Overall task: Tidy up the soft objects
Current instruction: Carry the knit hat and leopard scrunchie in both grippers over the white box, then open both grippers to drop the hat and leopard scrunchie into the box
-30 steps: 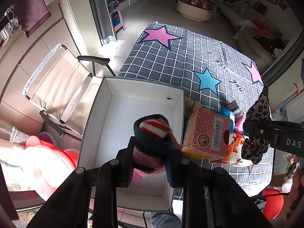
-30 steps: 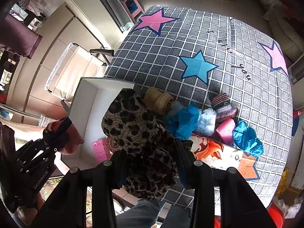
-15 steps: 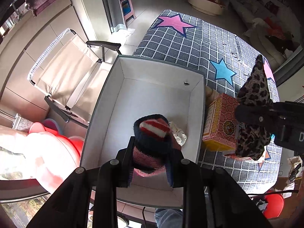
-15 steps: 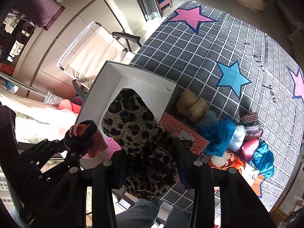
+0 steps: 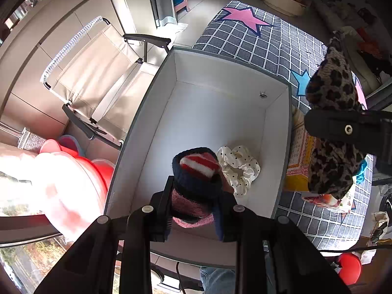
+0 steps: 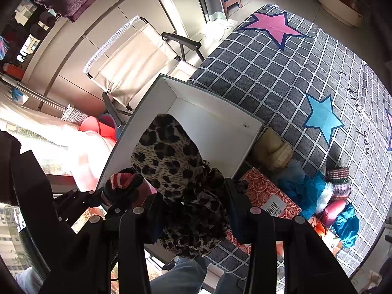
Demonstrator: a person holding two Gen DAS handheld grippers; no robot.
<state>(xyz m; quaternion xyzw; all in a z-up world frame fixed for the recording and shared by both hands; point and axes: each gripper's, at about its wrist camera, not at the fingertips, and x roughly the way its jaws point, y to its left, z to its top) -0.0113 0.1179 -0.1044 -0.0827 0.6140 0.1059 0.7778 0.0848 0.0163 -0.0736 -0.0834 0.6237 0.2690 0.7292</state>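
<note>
Left wrist view: left gripper [image 5: 193, 205] is clamped on a knit sock bundle [image 5: 196, 171], held above the white box [image 5: 156, 112], where a dotted scrunchie [image 5: 238, 169] already lies. Right gripper [image 6: 193, 208] is clamped on a leopard-print cloth [image 6: 169, 156], held near the box rim. Drop-off step is judged in hand; next, lowering into the box and release are called for.

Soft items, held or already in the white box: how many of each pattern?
Striped knit item, in the left gripper: 1
Leopard-print fabric, in the right gripper: 1
White polka-dot scrunchie, on the floor of the white box: 1
Total: 3
</note>
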